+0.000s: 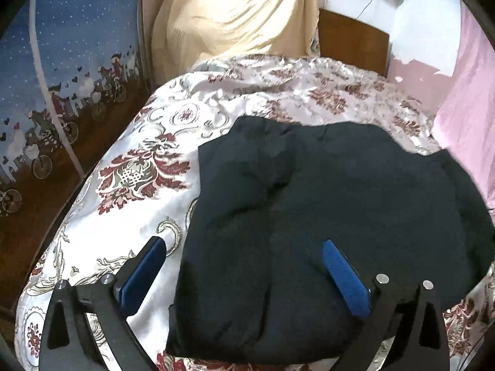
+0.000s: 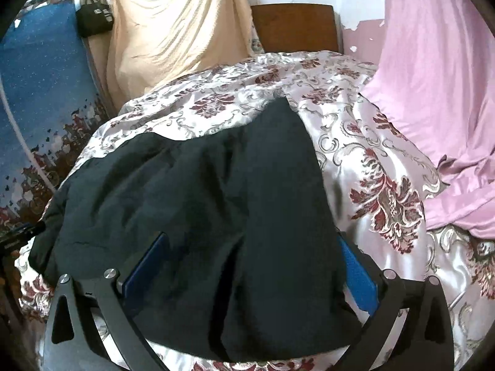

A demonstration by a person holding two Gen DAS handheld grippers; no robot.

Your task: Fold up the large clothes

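While the dark garment point(image 1: 324, 216) lay bunched on the bed cover point(image 1: 139, 170), toward the near edge of the bed, its folds ran together in the shade and no sleeve, collar or label could be told. Its near hem was cut off behind the gripper frames in both views.

The left gripper point(image 1: 244, 266) hung over the garment's left edge with its jaws spread wide, nothing clamped; one blue pad point(image 1: 343, 278) stood over the dark cloth, the other over the flowered cover. The right gripper point(image 2: 253, 262) was likewise wide open above the garment's right part, its pads clear of the cloth.

A pink sheet point(image 2: 433, 92) overlapped the bed's right side. A cream cloth point(image 2: 173, 37) hid most of what stood at the far end, leaving only part of a brown headboard point(image 2: 294, 27) in sight. A small black bag point(image 2: 92, 21) hung at the far left; its pale markings were too small to read.
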